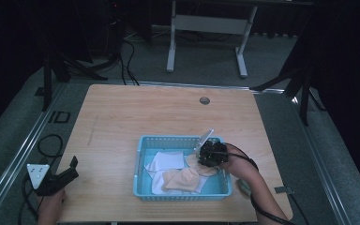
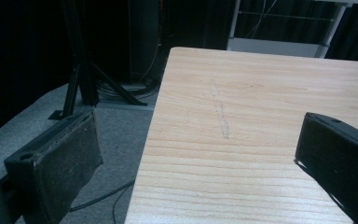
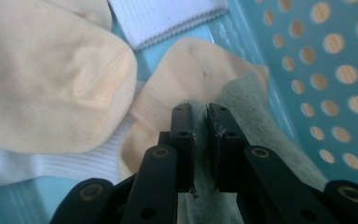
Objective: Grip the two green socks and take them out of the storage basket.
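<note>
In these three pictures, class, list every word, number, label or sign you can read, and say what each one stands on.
"ID": dark letters on the grey floor strip left of the table.
No print can be read on the blue basket, on the grey-green sock pinched in the right claw, on the cream socks, or on the white socks.
The left claw carries no lettering.

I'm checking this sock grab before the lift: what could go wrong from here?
1. The right gripper is shut on just a thin fold of the grey-green sock, so it could slip free on the lift.
2. That sock overlaps a beige sock, which might get dragged up with it.
3. The grip sits close to the blue basket wall, and the light basket may shift or snag; the left gripper is open, off at the table's edge.
</note>
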The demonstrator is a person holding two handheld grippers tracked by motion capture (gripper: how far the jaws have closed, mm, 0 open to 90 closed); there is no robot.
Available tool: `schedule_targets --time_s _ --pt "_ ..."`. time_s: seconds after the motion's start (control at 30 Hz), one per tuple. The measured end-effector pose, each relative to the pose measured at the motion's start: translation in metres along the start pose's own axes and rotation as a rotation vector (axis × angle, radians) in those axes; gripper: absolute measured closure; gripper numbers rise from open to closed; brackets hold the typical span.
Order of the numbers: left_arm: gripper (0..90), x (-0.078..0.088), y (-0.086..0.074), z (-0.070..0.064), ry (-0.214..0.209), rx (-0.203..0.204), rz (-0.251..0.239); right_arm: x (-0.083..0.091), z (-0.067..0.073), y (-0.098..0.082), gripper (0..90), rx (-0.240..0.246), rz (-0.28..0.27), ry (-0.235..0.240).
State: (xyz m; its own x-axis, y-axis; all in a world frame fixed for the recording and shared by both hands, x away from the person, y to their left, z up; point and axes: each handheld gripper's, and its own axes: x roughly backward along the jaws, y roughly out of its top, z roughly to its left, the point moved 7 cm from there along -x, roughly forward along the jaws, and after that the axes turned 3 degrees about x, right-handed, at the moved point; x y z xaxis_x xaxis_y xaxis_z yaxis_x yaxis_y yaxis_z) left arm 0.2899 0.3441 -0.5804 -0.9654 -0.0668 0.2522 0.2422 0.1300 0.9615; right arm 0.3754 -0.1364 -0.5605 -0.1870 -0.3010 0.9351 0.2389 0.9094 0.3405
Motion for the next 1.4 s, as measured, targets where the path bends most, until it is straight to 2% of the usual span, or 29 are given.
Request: schedule_targets --time_s 0.1,0.23,0.3,0.33,0.4,0.6,0.87,1.03,1.17,1.3,1.33,1.4 --pt "0.5 0.0 0.0 0.0 0.001 0.0 0.0 0.003 0.0 0.0 82.2 -0.003 -0.008 0.002" --pt "0.5 0.0 0.0 0.0 0.002 0.0 0.001 0.022 0.001 0.006 82.3 -0.004 -0.079 0.006" --pt "0.5 0.0 0.0 0.0 0.003 0.0 0.001 0.025 0.0 0.007 82.3 -0.002 -0.093 0.003" --pt "0.5 0.0 0.0 0.0 0.002 0.0 0.001 0.038 0.001 0.011 82.3 -0.005 -0.134 0.007" --pt "0.5 0.0 0.0 0.0 0.003 0.0 0.001 0.041 0.0 0.012 82.4 -0.003 -0.145 0.007" --pt "0.5 0.0 0.0 0.0 0.003 0.001 0.001 0.071 -0.001 0.022 82.7 0.009 -0.234 0.006" --pt "0.5 0.0 0.0 0.0 0.003 0.0 0.001 0.108 -0.014 0.022 82.7 -0.009 -0.306 -0.059" --pt "0.5 0.0 0.0 0.0 0.004 -0.001 0.001 0.126 -0.029 0.008 82.6 -0.049 -0.342 -0.11" --pt "0.5 0.0 0.0 0.0 0.005 -0.003 0.0 0.132 -0.041 -0.012 82.6 -0.095 -0.349 -0.135" --pt "0.5 0.0 0.0 0.0 0.005 -0.004 0.001 0.132 -0.048 -0.026 82.6 -0.137 -0.339 -0.149" --pt "0.5 0.0 0.0 0.0 0.005 -0.003 0.001 0.13 -0.054 -0.039 82.6 -0.167 -0.319 -0.156" --pt "0.5 0.0 0.0 0.0 0.005 -0.003 0.002 0.126 -0.06 -0.051 82.6 -0.199 -0.299 -0.154"
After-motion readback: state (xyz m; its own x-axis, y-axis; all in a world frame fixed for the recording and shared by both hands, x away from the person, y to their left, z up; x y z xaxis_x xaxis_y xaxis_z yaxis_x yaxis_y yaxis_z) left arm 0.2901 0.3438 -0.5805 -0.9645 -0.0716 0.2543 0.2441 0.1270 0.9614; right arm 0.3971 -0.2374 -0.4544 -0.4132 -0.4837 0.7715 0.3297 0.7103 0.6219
